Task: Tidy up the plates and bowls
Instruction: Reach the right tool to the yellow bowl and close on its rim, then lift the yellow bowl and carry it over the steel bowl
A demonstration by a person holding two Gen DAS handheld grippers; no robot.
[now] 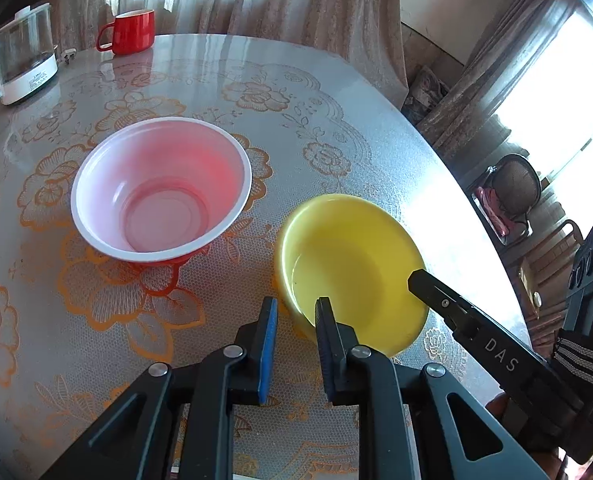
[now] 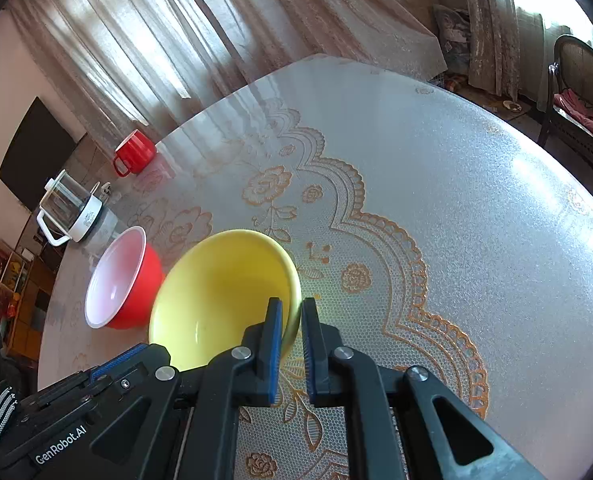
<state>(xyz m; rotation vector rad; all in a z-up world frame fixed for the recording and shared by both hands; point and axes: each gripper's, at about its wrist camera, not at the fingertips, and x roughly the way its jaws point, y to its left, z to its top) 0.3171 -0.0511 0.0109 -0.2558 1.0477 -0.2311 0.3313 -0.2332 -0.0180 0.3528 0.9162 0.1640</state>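
Sunlit curtains are backing the tabletop (image 1: 336,92). Left gripper (image 1: 296,312) is pinching the yellow bowl (image 1: 356,264) beside the red bowl (image 1: 160,188). Right gripper (image 2: 292,312) is clamping the opposite rim; lifting evenly should keep it level.

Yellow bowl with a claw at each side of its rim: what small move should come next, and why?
Probably a gentle, level lift. The right claw pinches the rim of the yellow bowl; the left claw straddles another part, its grip less certain. The bowl rests on the table beside the empty red bowl, likely where it nests.
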